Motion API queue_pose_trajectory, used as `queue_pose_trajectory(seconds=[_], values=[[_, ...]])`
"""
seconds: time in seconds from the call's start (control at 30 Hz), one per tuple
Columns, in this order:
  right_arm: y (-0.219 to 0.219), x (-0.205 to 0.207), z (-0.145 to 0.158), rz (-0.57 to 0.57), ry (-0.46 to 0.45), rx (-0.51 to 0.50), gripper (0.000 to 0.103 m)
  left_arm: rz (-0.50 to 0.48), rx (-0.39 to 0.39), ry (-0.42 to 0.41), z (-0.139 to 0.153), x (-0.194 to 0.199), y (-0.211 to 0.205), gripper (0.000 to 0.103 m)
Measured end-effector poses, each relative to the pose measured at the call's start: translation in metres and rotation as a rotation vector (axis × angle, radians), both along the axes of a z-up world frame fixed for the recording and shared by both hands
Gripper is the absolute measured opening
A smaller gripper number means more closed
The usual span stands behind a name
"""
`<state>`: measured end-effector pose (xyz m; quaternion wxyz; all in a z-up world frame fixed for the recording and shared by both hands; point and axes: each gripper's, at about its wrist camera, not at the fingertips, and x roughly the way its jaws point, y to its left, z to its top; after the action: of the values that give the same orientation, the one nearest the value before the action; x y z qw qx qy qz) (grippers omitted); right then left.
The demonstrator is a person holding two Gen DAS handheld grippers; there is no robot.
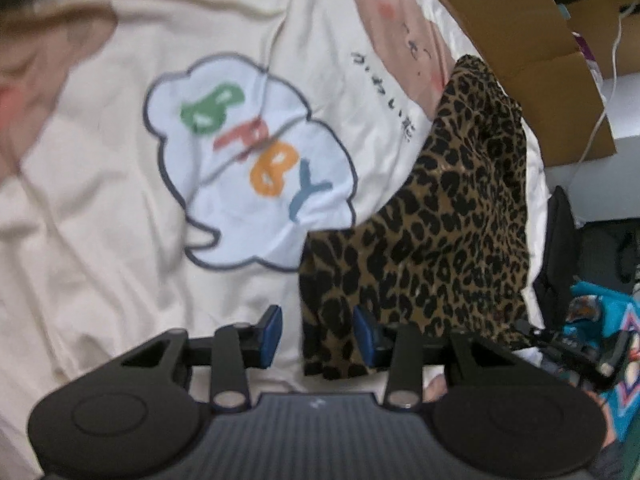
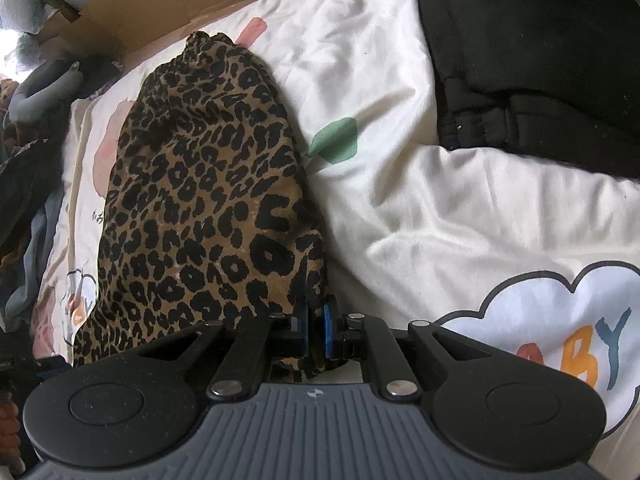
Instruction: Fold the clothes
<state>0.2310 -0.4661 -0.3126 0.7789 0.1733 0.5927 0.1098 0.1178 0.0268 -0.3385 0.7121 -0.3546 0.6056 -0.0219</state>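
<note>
Here the leopard-print garment (image 2: 200,200) lies on a cream bed cover (image 2: 400,208) printed with a cloud that reads "BABY" (image 1: 248,160), a cardboard box (image 1: 520,28) along the far edge and a black garment (image 2: 540,60) at about 1 o'clock in the right wrist view. The leopard cloth is bunched into a long narrow shape. In the right wrist view its long axis runs from the gripper up toward 11 o'clock, ending in a gathered tip near the box.

The right gripper (image 2: 316,320) is closed tight on the near corner of that cloth: the blue pads stand almost together with a fold of the print pinched between them.

The left gripper (image 1: 318,330) has its jaws partly apart. The near end of the leopard cloth hangs into the gap, closer to the 3 o'clock pad, but I see no pad pressing on it, so it holds nothing yet. From this gripper the garment stretches away toward 1 o'clock.

Both grippers are thus at the same near end, the right already anchored there. The far tip is well apart from both. I judge that the left gripper needs to take its own corner of this near edge beside the right one, so the cloth can be spread or lifted.
</note>
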Motion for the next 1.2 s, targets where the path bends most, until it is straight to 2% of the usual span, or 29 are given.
queue_pose_trajectory(seconds=[0.27, 0.6, 0.7, 0.8, 0.93, 1.2], values=[[-0.001, 0.001, -0.003, -0.014, 0.009, 0.003, 0.006, 0.044, -0.094, 0.015, -0.024, -0.004, 0.003, 0.042], [-0.003, 0.001, -0.012, -0.019, 0.016, 0.004, 0.006, 0.109, -0.237, -0.027, -0.039, -0.016, 0.018, 0.042], [-0.003, 0.001, -0.015, -0.017, 0.017, 0.003, 0.006, 0.13, -0.28, -0.047, -0.039, -0.02, 0.022, 0.036], [-0.003, 0.001, -0.018, -0.017, 0.017, 0.007, 0.007, 0.162, -0.325, -0.076, -0.037, -0.023, 0.027, 0.036], [-0.003, 0.001, -0.02, -0.017, 0.016, 0.008, 0.007, 0.18, -0.339, -0.065, -0.042, -0.022, 0.028, 0.036], [-0.003, -0.001, -0.02, -0.012, 0.016, 0.007, 0.008, 0.139, -0.366, -0.058, -0.052, -0.016, 0.018, 0.036]])
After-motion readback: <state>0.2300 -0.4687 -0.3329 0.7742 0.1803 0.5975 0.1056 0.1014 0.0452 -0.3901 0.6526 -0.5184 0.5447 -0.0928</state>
